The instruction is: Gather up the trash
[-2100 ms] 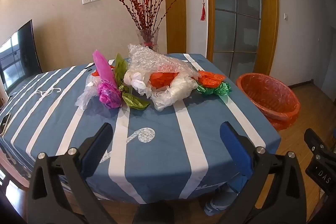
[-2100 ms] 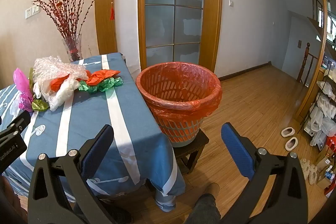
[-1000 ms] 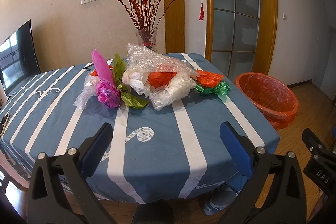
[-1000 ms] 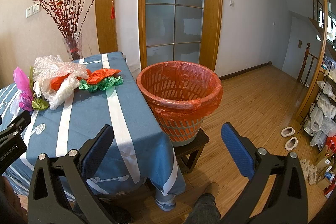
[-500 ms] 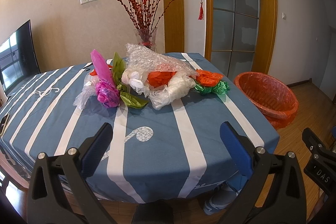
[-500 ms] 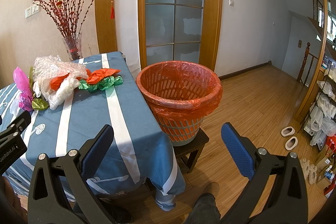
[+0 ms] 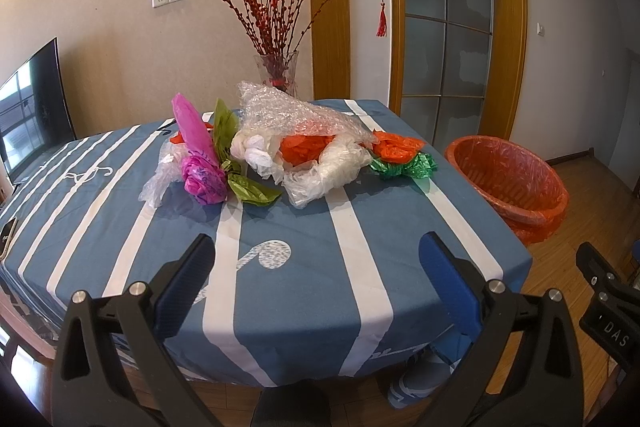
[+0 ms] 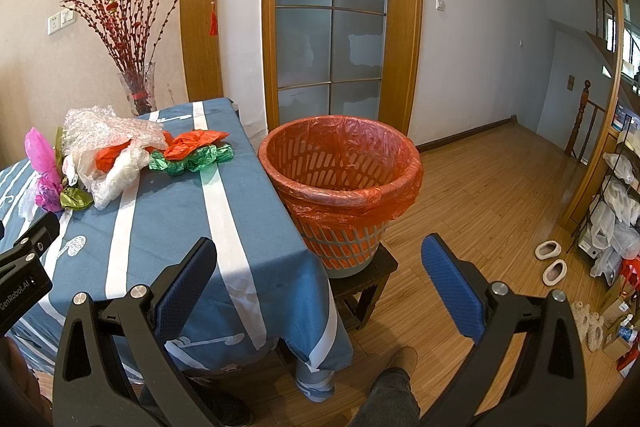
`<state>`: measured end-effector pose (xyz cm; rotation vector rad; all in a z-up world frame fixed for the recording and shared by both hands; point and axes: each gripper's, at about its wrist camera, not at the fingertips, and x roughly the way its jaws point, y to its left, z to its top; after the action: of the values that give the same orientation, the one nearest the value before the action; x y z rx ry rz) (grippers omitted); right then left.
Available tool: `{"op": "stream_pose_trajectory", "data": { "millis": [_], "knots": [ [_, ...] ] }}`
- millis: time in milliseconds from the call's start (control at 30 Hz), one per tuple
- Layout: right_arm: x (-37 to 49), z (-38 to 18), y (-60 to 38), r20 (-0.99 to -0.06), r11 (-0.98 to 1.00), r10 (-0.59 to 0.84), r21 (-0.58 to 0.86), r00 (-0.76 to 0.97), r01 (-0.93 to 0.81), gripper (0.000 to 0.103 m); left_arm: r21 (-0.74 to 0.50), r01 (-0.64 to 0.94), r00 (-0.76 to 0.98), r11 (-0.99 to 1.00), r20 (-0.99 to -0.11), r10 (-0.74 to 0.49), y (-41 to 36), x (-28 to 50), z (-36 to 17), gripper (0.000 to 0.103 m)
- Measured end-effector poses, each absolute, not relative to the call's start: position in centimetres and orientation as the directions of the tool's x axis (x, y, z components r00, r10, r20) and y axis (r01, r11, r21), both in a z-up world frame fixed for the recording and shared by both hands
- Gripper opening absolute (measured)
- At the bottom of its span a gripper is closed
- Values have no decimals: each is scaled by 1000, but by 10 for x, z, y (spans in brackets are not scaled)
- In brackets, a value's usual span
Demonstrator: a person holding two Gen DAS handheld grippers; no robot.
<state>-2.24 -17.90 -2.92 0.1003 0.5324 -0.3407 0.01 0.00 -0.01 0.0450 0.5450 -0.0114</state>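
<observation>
A heap of trash lies on the blue striped tablecloth (image 7: 304, 267): bubble wrap (image 7: 292, 115), white plastic (image 7: 336, 171), orange plastic (image 7: 304, 149), a pink bag (image 7: 200, 171), green paper (image 7: 252, 189), and an orange and green wad (image 7: 402, 155). The heap also shows in the right wrist view (image 8: 116, 151). An orange-lined trash basket (image 8: 340, 179) stands on a stool right of the table, also in the left wrist view (image 7: 508, 179). My left gripper (image 7: 316, 267) is open and empty above the table's near edge. My right gripper (image 8: 320, 271) is open and empty, short of the basket.
A glass vase of red branches (image 7: 278, 75) stands at the table's far edge. A TV (image 7: 28, 111) is at far left. A phone (image 7: 6, 235) lies at the table's left edge. Slippers (image 8: 552, 259) and a rack of bags (image 8: 616, 211) are on the right.
Both views have shifted only slightly; the left gripper has crept a little nearer the heap. Both grippers stay open and empty.
</observation>
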Motion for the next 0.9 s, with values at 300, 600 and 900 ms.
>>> {"op": "stream_pose_trajectory", "data": {
  "millis": [300,600,900],
  "knots": [
    [-22,-30,-179,-514,939,-292,6,806,344,101,40,23,855,999,-519,1,0,0,0,99],
    [-21,-30,-179,-515,939,-292,6,806,344,101,39,23,854,999,-520,1,0,0,0,99],
    [-18,-33,-178,-519,939,-293,2,803,344,101,36,22,849,999,-528,1,0,1,0,99]
  ]
}}
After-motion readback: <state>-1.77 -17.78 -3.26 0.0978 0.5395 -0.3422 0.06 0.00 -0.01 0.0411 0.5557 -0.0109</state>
